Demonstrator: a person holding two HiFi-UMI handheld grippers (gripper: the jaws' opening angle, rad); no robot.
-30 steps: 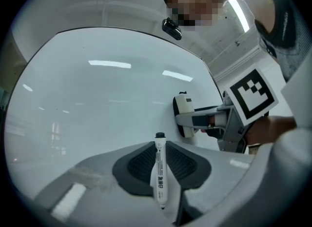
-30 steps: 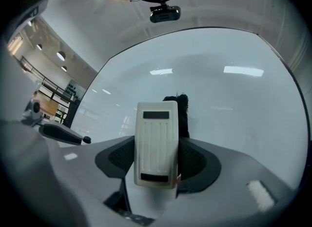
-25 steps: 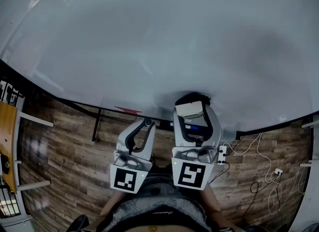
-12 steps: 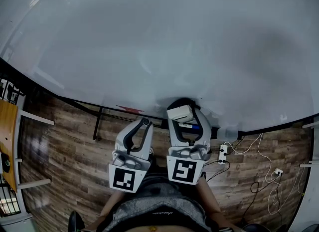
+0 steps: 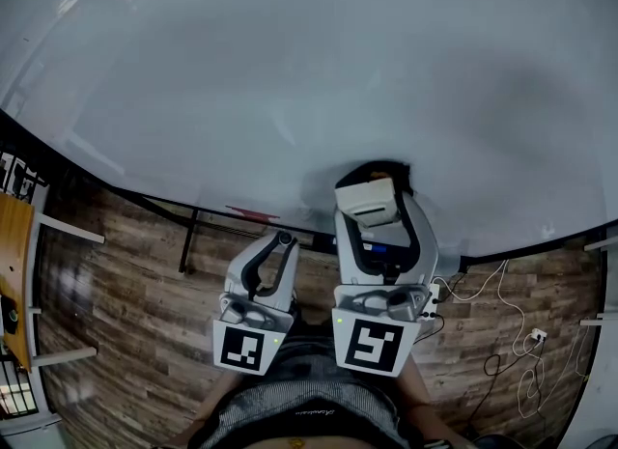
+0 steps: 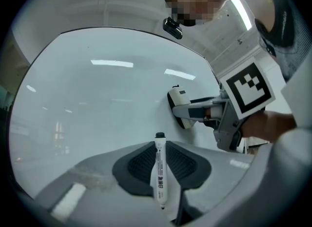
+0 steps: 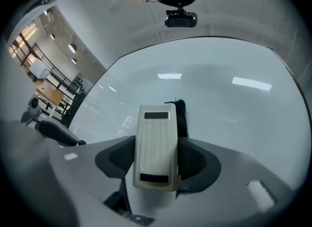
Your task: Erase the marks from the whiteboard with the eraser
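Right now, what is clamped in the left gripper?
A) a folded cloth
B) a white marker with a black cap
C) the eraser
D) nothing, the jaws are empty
B: the left gripper view shows the left gripper with its jaws closed on a white marker with a black cap, while the eraser sits in the right gripper.
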